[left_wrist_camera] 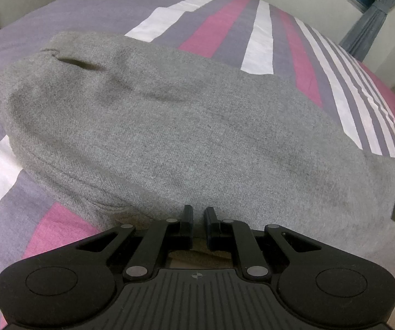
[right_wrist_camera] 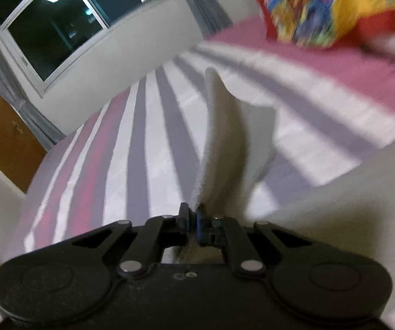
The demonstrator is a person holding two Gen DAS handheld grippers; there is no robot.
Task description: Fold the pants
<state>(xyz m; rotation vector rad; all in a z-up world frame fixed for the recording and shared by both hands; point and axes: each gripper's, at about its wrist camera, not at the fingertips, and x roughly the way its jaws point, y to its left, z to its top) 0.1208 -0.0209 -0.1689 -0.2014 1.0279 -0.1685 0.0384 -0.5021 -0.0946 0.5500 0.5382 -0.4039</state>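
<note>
Your right gripper (right_wrist_camera: pixel 193 214) is pinched tight on a thin edge of the grey pants (left_wrist_camera: pixel 169 126), which lie spread across the striped bedspread (left_wrist_camera: pixel 219 27), while your left gripper (left_wrist_camera: pixel 198 214) sits low at the near edge with its jaws almost closed; whether cloth is caught between them is unclear. Lift the pinched edge just clear of the bed and carry it across in one smooth sweep, keeping the cloth taut. Hold the left side steady so the lower layer stays flat.
</note>
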